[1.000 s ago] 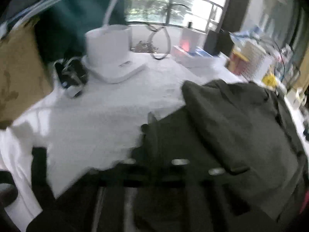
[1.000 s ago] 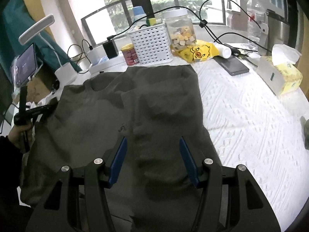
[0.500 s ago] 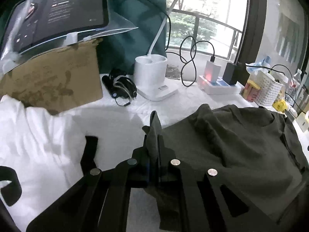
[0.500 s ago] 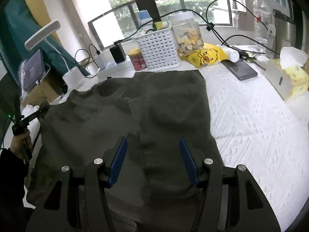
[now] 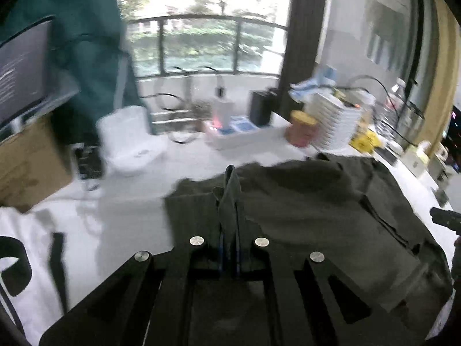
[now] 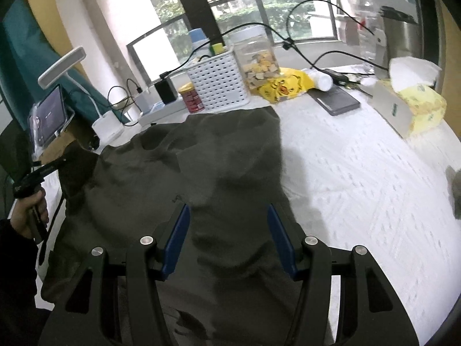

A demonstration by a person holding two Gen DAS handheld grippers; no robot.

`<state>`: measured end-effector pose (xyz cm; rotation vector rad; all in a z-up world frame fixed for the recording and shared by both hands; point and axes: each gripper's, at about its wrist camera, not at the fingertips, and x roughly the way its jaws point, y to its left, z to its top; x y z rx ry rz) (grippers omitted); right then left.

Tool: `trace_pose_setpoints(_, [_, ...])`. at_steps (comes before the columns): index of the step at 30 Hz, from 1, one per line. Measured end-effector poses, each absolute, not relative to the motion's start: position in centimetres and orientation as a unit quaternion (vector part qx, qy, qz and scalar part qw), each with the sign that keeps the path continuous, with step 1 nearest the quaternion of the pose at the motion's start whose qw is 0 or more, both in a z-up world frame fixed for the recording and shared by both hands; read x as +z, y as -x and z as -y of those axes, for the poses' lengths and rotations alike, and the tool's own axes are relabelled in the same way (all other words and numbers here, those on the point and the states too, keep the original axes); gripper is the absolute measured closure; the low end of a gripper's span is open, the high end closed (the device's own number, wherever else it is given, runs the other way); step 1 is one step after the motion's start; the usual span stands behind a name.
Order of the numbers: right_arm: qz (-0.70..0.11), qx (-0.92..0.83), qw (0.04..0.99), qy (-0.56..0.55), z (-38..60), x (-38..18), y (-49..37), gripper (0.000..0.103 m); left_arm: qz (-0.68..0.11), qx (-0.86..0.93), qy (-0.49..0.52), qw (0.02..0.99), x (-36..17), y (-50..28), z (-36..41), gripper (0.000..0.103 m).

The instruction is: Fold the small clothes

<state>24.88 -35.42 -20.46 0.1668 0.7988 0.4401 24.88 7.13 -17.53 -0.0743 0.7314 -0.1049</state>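
Pinching a raised fold of the dark olive T-shirt, the left gripper has its fingers pressed together on the cloth. The right gripper hangs over the shirt, fingers spread, on the white-covered desk.

A lived-in home room, with a table under a white cloth set against a balcony window with railings and trees outside. Household clutter lines the far edge: a white basket, a snack jar, a tissue box, a desk lamp, chargers on a power strip and a tablet.
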Motion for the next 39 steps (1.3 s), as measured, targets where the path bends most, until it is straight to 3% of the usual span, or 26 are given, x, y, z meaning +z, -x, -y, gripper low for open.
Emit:
trace_pose_setpoints(9, [-0.386,0.19,0.898,-0.094,37.6,-21.0,-24.0,0.044,-0.427,-0.118,0.041,0.896,-20.9,-27.5,-1.0,0.094])
trace_pose_setpoints(10, [-0.386,0.189,0.898,-0.094,37.7,-21.1,-23.9,0.044,-0.431,-0.125,0.044,0.892,-21.0,-27.4,-0.4,0.084])
trace_pose_setpoints(11, [-0.386,0.188,0.898,-0.095,37.8,-21.1,-23.9,0.044,-0.435,-0.132,0.048,0.889,-21.1,-27.3,0.0,0.063])
trace_pose_setpoints(13, [-0.386,0.189,0.898,-0.094,37.7,-21.1,-23.9,0.044,-0.431,-0.147,0.06,0.888,-20.5,-26.4,0.4,0.033])
trace_pose_setpoints(14, [-0.386,0.189,0.898,-0.094,37.7,-21.1,-23.9,0.044,-0.427,-0.151,0.063,0.889,-20.1,-26.0,0.3,0.031])
trace_pose_setpoints(22, [-0.391,0.2,0.895,-0.082,36.3,-21.2,-24.0,0.043,-0.412,-0.107,0.068,0.902,-17.8,-20.9,-5.2,0.031])
trace_pose_setpoints(28, [-0.392,0.216,0.892,-0.067,34.0,-20.8,-24.1,0.044,-0.431,-0.062,0.111,0.894,-19.9,-19.1,-10.4,0.031])
trace_pose_setpoints(34, [-0.39,0.223,0.892,-0.057,32.3,-20.2,-23.5,0.044,-0.439,-0.1,0.15,0.88,-22.6,-19.5,-10.3,0.031])
trace_pose_setpoints(36, [-0.389,0.219,0.893,-0.055,32.3,-20.0,-23.2,0.044,-0.431,-0.113,0.136,0.885,-22.8,-19.4,-9.5,0.041])
trace_pose_setpoints(37, [-0.39,0.217,0.893,-0.055,32.4,-20.0,-23.1,0.044,-0.43,-0.117,0.124,0.886,-22.7,-19.3,-9.1,0.061])
trace_pose_setpoints(38, [-0.39,0.214,0.894,-0.055,32.5,-20.0,-23.0,0.044,-0.431,-0.115,0.108,0.889,-22.6,-19.2,-8.6,0.074])
trace_pose_setpoints(39, [-0.391,0.209,0.894,-0.055,32.7,-20.0,-22.9,0.044,-0.426,-0.11,0.095,0.893,-22.4,-19.0,-8.3,0.078])
